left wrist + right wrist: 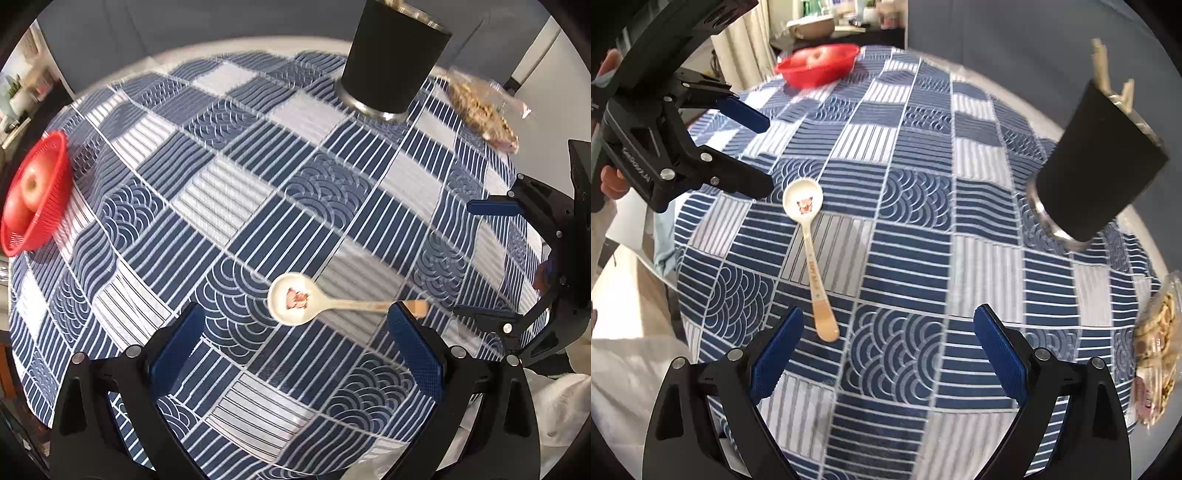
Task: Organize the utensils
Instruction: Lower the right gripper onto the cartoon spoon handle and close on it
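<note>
A white ceramic spoon (295, 299) with a pink picture in its bowl and an orange handle tip lies flat on the blue patterned tablecloth (229, 192). My left gripper (295, 332) is open just above it, the handle passing by the right finger. In the right wrist view the spoon (809, 236) lies ahead and left of my open right gripper (888, 328), its handle tip near the left finger. A black utensil cup (391, 62) stands at the far side; from the right it (1097, 162) holds pale utensils. The left gripper (753, 155) shows open at upper left.
A red basket (37, 195) with apples sits at the table's left edge, also the red basket (820, 64) at the far side from the right. A clear bag of snacks (480, 110) lies by the cup, and the bag (1156, 347) is at the right edge. The right gripper (491, 258) hangs at right.
</note>
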